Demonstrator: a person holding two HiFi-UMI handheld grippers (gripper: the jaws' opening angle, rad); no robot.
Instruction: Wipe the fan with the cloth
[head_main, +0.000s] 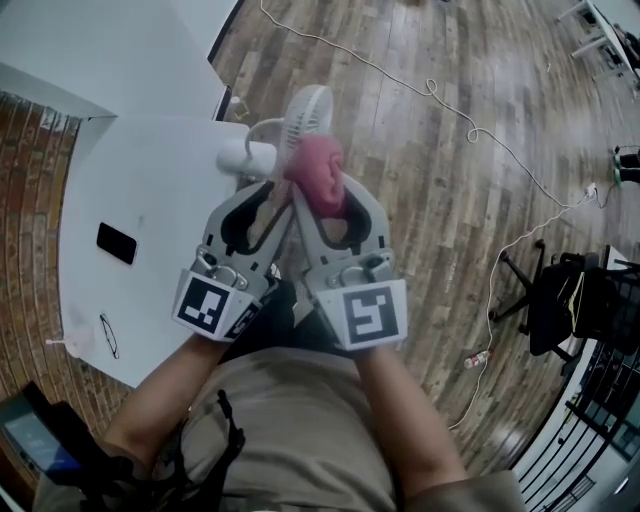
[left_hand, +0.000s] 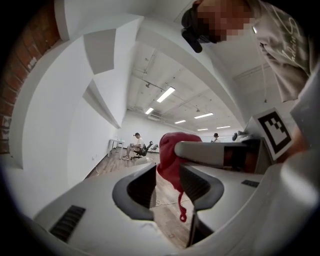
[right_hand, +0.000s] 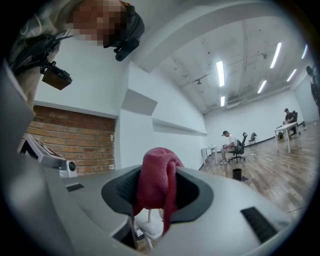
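Note:
A small white fan (head_main: 305, 112) stands at the far corner of the white table (head_main: 150, 170), its round head tilted up. Just in front of it in the head view, my right gripper (head_main: 318, 195) is shut on a bunched pink-red cloth (head_main: 320, 170). In the right gripper view the cloth (right_hand: 157, 180) fills the gap of that gripper (right_hand: 157, 192), and part of the fan (right_hand: 149, 227) shows below. My left gripper (head_main: 270, 192) sits close beside it on the left. Its jaws (left_hand: 167, 185) stand apart with nothing between them; the cloth (left_hand: 172, 152) hangs beyond them.
On the table lie a black phone (head_main: 117, 243) and a pair of glasses (head_main: 108, 335). A white cable (head_main: 470, 130) snakes across the wooden floor, and a black office chair (head_main: 560, 300) stands at the right. People sit at desks far across the room.

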